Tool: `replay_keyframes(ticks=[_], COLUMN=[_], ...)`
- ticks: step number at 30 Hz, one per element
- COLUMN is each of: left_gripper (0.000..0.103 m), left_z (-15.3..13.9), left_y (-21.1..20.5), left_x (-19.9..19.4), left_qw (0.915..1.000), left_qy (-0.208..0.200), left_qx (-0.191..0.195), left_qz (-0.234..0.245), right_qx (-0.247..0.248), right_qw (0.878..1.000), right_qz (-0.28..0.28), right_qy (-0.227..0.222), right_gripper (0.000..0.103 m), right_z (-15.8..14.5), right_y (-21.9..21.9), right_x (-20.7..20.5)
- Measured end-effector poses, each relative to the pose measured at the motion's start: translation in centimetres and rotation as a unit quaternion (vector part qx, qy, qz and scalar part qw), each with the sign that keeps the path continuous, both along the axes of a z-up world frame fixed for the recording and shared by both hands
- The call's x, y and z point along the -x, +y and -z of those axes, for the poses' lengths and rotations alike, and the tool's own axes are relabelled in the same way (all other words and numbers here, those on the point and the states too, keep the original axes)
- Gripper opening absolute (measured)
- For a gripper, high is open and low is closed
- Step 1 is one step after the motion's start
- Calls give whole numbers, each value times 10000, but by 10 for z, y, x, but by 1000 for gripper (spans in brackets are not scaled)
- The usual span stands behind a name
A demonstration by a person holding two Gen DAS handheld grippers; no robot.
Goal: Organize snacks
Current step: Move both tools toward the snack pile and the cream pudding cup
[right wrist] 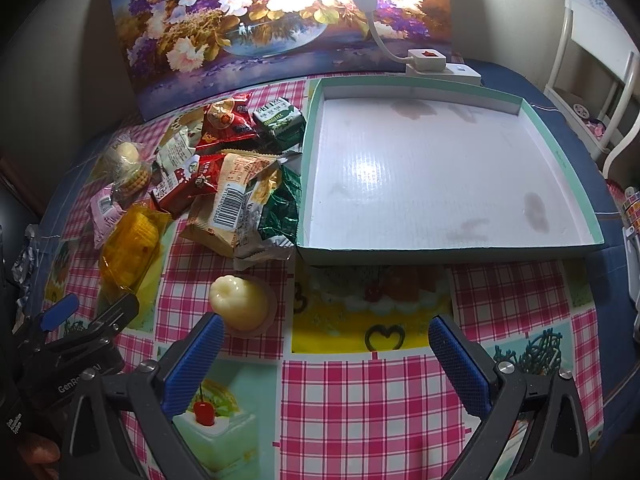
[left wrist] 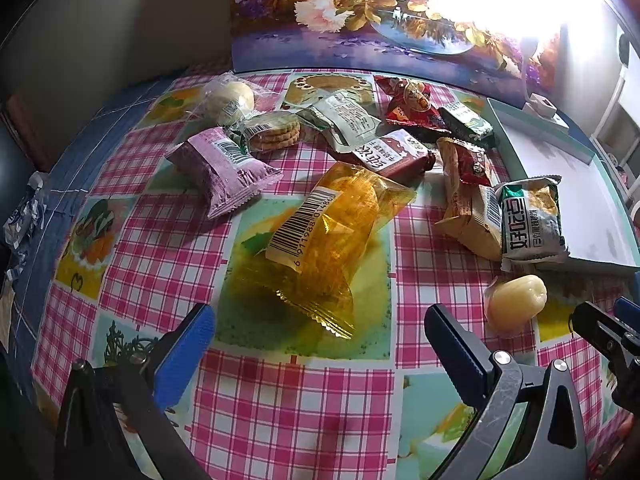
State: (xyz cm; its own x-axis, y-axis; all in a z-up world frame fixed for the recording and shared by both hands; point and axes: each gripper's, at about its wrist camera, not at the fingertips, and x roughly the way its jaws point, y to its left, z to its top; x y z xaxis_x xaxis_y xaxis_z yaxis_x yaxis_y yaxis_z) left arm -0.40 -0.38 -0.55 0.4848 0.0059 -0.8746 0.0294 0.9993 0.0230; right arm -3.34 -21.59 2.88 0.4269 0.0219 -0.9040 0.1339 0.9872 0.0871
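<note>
On the checked tablecloth (left wrist: pixel 280 400) the snacks lie in a loose heap left of the tray. At the far left sits a purple packet (left wrist: pixel 218 168), with a pale round bun in clear wrap (left wrist: pixel 229 98) and a stack of wrapped biscuits (left wrist: pixel 272 130) behind it. In the middle lies the orange translucent packet (left wrist: pixel 332 224), barcode up, just ahead of the left gripper (left wrist: pixel 320 332), whose jaws stand spread wide and hold nothing. Further right are a dark red bar (left wrist: pixel 390 154), a red foil packet (left wrist: pixel 414 104), a tan packet (left wrist: pixel 468 208) and a green-and-white packet (left wrist: pixel 530 218) touching the tray's near left corner. A pale jelly cup (right wrist: pixel 242 304) sits apart, just beside the left finger of the right gripper (right wrist: pixel 326 344), also spread and holding nothing. The shallow teal-rimmed tray (right wrist: pixel 440 254) holds no snacks.
</note>
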Motion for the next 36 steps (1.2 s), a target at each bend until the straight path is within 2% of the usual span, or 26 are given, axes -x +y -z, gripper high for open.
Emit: replay_keyframes(ticks=[36], left_gripper=[103], left_z=[5], left_y=[5], left_x=[0], left_qw=[9998], left_qy=[84], left_qx=[152], left_qz=[-56], right_qx=[-70], right_qw=[9999], right_qz=[-43], right_qy=[104], right_gripper=[103], right_z=[3], right_y=[4], right_x=[1])
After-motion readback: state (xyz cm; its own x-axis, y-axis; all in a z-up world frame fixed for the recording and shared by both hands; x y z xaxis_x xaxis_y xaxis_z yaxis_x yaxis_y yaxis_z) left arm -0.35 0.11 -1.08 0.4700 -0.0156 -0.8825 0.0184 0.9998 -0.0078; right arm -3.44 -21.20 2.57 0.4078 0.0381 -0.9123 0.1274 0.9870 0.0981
